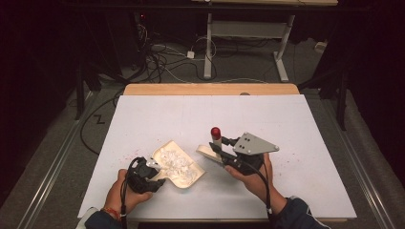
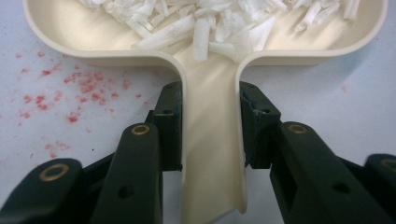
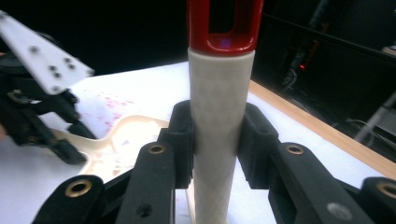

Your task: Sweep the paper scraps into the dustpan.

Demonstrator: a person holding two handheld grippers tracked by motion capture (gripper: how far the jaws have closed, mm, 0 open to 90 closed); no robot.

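Dustpan (image 2: 210,140): cream colour, it lies on the white surface (image 1: 157,119) at the near left; my left tool (image 2: 210,123) is clamped on its narrow handle, one pad pressing each side.
Dustpan content: white shreds (image 2: 210,28) in the tray; the far part of the tray is cut off at the top of the left gripper view.
Brush handle (image 3: 217,135): white with a red cap (image 3: 224,23), held upright; my right tool (image 3: 217,144) is closed tight on it.
Brush lower part (image 1: 206,151): in the high view a cream piece shows under the handle, but my tool covers it partly and I cannot tell its form.
Red specks (image 2: 70,93): scattered on the surface beside the handle.
Cap top: cut off in the right gripper view.
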